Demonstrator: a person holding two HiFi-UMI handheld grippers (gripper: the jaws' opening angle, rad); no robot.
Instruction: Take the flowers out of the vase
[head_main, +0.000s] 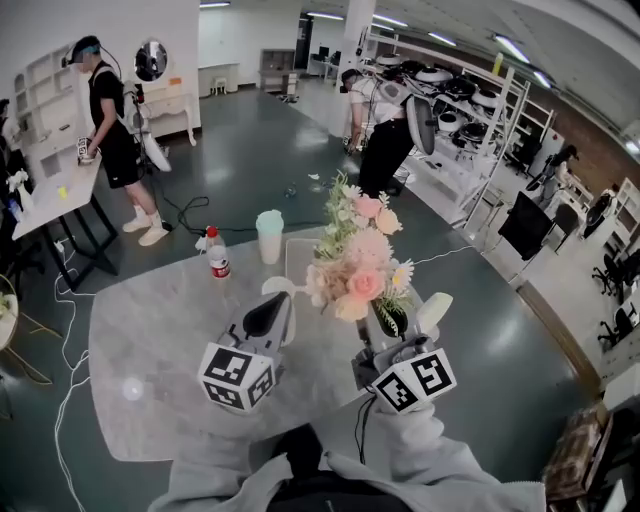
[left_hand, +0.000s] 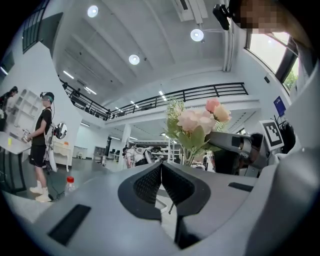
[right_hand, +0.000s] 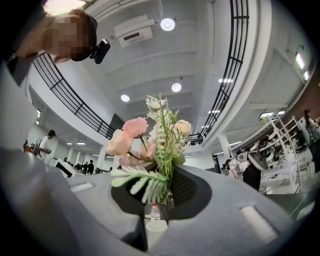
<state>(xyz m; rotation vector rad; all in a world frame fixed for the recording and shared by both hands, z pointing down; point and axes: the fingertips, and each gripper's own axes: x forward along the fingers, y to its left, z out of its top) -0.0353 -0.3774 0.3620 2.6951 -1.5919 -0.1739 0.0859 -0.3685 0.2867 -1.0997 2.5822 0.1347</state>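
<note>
My right gripper (head_main: 395, 330) is shut on the stems of a bunch of pink, white and cream flowers (head_main: 360, 262), which it holds up above the grey marble table (head_main: 150, 340). In the right gripper view the flowers (right_hand: 150, 142) rise from between the dark pads of that gripper (right_hand: 170, 176). A pale green cup-like vase (head_main: 269, 236) stands farther back on the table, apart from the flowers. My left gripper (head_main: 278, 303) hovers left of the bunch, shut with nothing in it. In the left gripper view its pads (left_hand: 150, 182) meet, and the flowers (left_hand: 198, 125) show to the right.
A small bottle with a red cap (head_main: 216, 253) stands left of the vase. A pale flat sheet or tray (head_main: 302, 262) lies behind the flowers. People stand beyond the table at a white desk (head_main: 60, 195) and by shelving (head_main: 470, 110). Cables trail over the floor.
</note>
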